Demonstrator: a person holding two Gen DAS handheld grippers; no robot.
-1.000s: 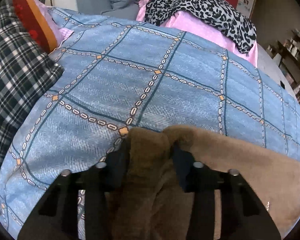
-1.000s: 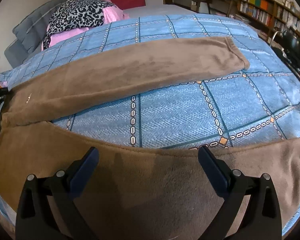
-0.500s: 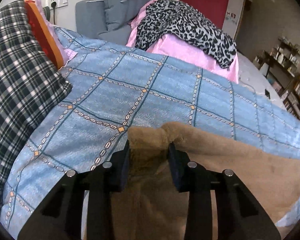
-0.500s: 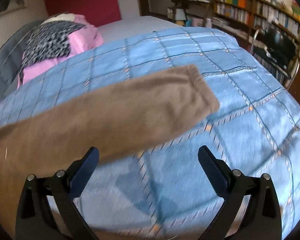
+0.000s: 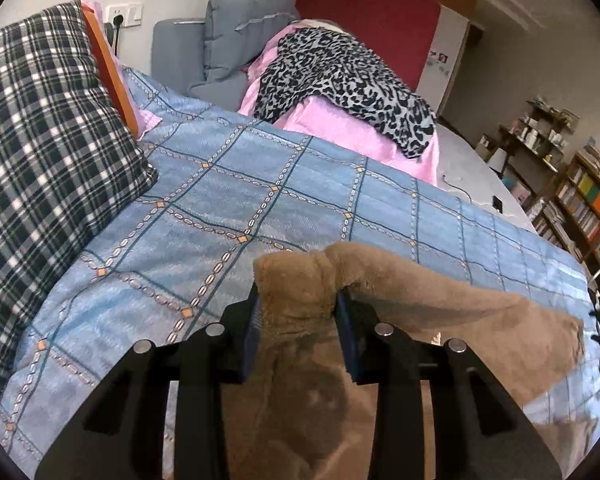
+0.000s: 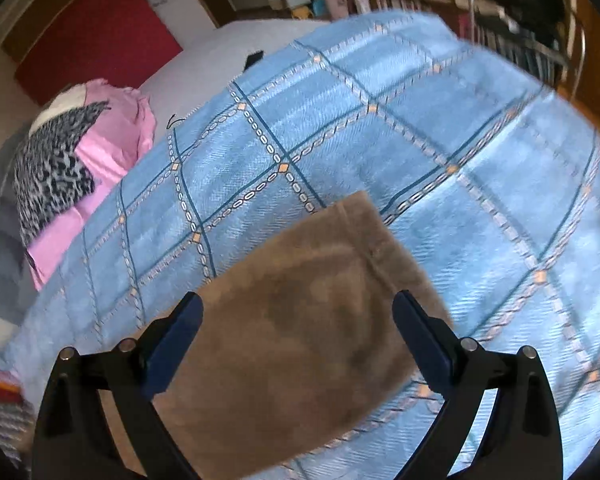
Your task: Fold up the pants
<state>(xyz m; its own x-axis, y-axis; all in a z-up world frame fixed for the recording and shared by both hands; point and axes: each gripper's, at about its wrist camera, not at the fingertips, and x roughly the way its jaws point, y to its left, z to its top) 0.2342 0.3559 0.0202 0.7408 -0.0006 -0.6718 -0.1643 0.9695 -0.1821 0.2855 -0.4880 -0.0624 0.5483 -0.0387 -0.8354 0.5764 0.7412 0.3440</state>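
Observation:
Brown fleece pants [image 5: 440, 312] lie on the blue checked bedspread [image 5: 260, 200]. My left gripper [image 5: 298, 304] is shut on a bunched edge of the pants and holds it raised above the bed. In the right wrist view a pant leg end [image 6: 308, 300] lies on the bedspread [image 6: 460, 140]. My right gripper [image 6: 298, 312] is open and empty, its fingers spread just above that leg end, not touching it as far as I can tell.
A plaid pillow [image 5: 40, 160] lies at the left. Pink and leopard-print bedding [image 5: 340, 76] is piled at the far side, seen also in the right wrist view [image 6: 60, 168]. Bookshelves [image 5: 580, 208] stand past the bed's right edge.
My left gripper has lifted the held pants edge higher. My right gripper has swung along the far pant leg toward its end; the near leg has left its view.

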